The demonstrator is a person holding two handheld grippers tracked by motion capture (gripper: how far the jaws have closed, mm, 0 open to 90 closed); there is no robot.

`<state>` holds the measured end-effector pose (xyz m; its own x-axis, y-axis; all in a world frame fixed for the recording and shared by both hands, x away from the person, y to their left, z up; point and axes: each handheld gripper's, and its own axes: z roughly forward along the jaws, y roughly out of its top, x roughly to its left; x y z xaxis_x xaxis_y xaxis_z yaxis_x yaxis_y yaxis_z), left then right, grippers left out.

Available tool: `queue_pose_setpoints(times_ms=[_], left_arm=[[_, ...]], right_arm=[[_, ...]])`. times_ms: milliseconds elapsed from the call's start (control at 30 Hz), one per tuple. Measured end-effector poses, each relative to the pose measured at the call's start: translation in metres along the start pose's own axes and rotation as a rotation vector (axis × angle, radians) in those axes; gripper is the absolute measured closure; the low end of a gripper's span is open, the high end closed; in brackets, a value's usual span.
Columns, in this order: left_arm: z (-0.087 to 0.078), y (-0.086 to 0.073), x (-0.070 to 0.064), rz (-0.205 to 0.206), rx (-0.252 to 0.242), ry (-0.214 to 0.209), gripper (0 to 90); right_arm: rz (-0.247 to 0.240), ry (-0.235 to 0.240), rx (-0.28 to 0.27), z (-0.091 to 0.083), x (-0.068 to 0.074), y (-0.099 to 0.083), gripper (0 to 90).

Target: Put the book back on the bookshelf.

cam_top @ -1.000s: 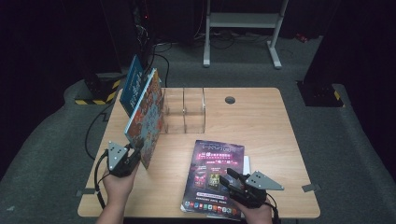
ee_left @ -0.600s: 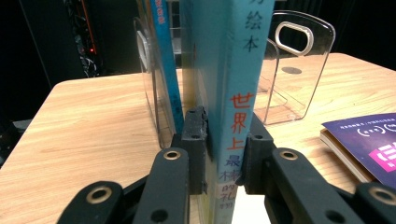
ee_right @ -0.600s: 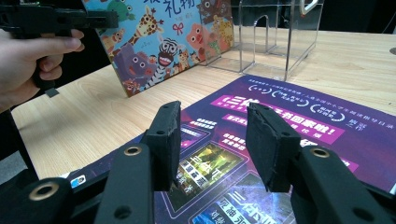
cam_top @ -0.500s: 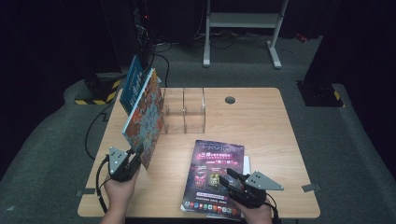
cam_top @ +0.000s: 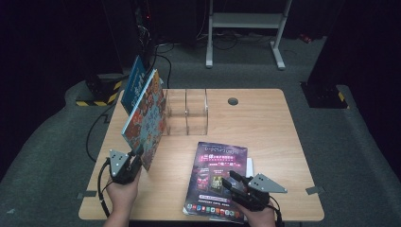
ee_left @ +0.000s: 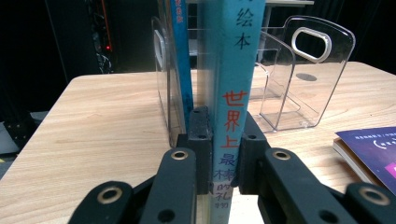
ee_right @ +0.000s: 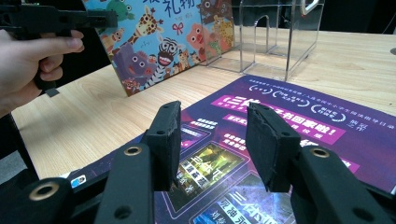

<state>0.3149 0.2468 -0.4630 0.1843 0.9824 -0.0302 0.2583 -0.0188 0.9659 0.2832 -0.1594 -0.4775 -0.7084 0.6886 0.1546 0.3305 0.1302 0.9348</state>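
My left gripper [cam_top: 135, 156] [ee_left: 223, 140] is shut on the teal spine of a picture book [ee_left: 233, 70], whose animal-covered front [cam_top: 145, 118] [ee_right: 168, 42] stands on edge at the table's left, its far end in the clear rack [cam_top: 187, 111]. A blue book [cam_top: 132, 85] [ee_left: 183, 60] leans just behind it. My right gripper [cam_top: 232, 182] [ee_right: 212, 140] is open low over a purple magazine [cam_top: 217, 177] [ee_right: 280, 126] lying flat near the front edge; nothing sits between its fingers.
The clear rack [ee_left: 299, 74] [ee_right: 266, 32] has empty slots to the right of the books. A round cable hole [cam_top: 232, 100] lies at the back of the wooden table [cam_top: 283, 137]. A metal stand [cam_top: 246, 28] and cables are on the floor beyond.
The left hand and its gripper have drawn slightly toward the front edge, still gripping the picture book's spine. The right gripper has barely moved.
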Motion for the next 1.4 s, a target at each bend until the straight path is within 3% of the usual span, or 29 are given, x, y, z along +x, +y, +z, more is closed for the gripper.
queue_pose_setpoints(times_ms=[1400], left_arm=[[0.020, 0.009, -0.012, -0.008, -0.021, 0.059, 80.7]], right_arm=[[-0.001, 0.003, -0.004, -0.001, 0.000, 0.000, 55.9]])
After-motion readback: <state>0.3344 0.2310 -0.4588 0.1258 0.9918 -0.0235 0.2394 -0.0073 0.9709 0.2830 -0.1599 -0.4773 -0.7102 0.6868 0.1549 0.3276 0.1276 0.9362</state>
